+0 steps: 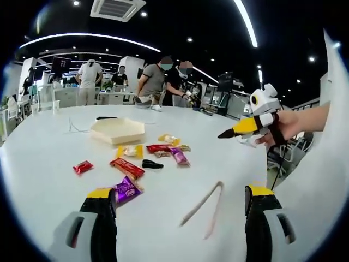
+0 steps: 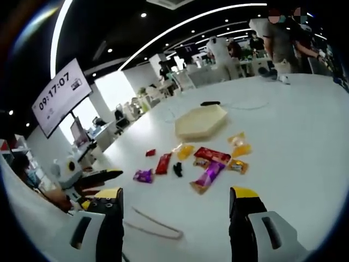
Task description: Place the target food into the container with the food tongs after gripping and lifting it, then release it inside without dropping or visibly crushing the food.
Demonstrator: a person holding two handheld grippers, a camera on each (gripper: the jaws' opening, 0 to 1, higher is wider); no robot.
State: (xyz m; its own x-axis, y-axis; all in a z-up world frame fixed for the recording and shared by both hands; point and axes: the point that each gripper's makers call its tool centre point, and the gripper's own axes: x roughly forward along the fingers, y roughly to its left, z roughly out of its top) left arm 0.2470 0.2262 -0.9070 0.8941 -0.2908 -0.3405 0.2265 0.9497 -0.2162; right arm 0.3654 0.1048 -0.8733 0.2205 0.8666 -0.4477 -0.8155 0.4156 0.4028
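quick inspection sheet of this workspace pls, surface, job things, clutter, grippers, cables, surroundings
surface: large white round table, mostly bare.
job's things: beige food tongs lying flat near the table's edge; shallow cream hexagonal container, seemingly empty; wrapped snacks scattered beside it, including a purple packet and a red packet.
clutter: small black object among the snacks.
grippers: left gripper open, holding nothing; right gripper open, holding nothing.
cables: thin wire beyond the container.
surroundings: open office, people standing behind; wall clock screen.
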